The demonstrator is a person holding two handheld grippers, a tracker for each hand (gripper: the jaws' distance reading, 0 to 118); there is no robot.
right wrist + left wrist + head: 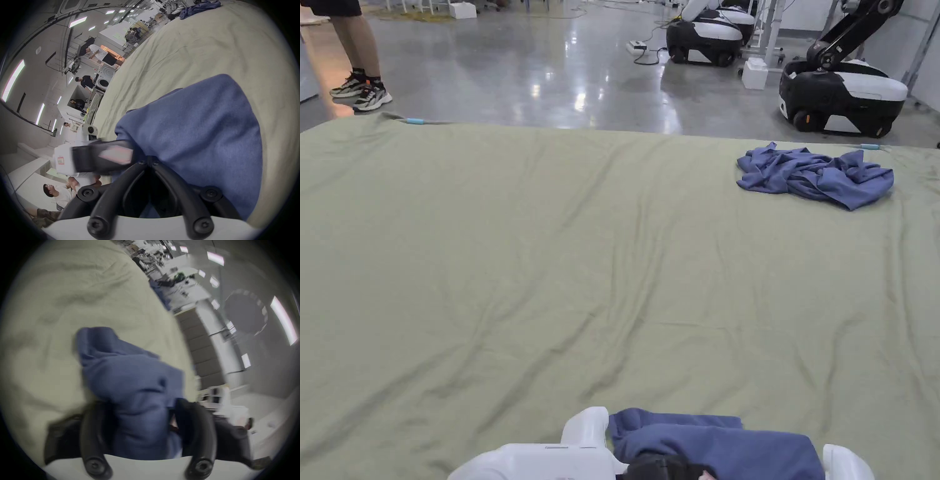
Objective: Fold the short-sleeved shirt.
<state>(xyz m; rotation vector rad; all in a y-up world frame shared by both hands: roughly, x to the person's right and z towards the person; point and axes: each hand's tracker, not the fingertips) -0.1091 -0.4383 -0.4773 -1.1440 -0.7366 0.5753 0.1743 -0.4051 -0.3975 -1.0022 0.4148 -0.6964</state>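
A folded blue short-sleeved shirt (712,440) lies at the near edge of the green-covered table (550,250). In the left gripper view my left gripper (138,404) stands with its jaws wide apart on either side of the bunched blue shirt (129,378); this view is blurred. My right gripper (149,160) has its jaw tips together on the edge of the shirt (203,129). The left gripper (103,155) also appears in the right gripper view, reaching into the shirt's other side. Both white housings (550,459) sit at the bottom of the head view.
A second, crumpled blue garment (815,175) lies at the far right of the table. Beyond the far edge stand two wheeled robot bases (837,94) and a person's legs (359,69). Several people are off the table's left side (87,81).
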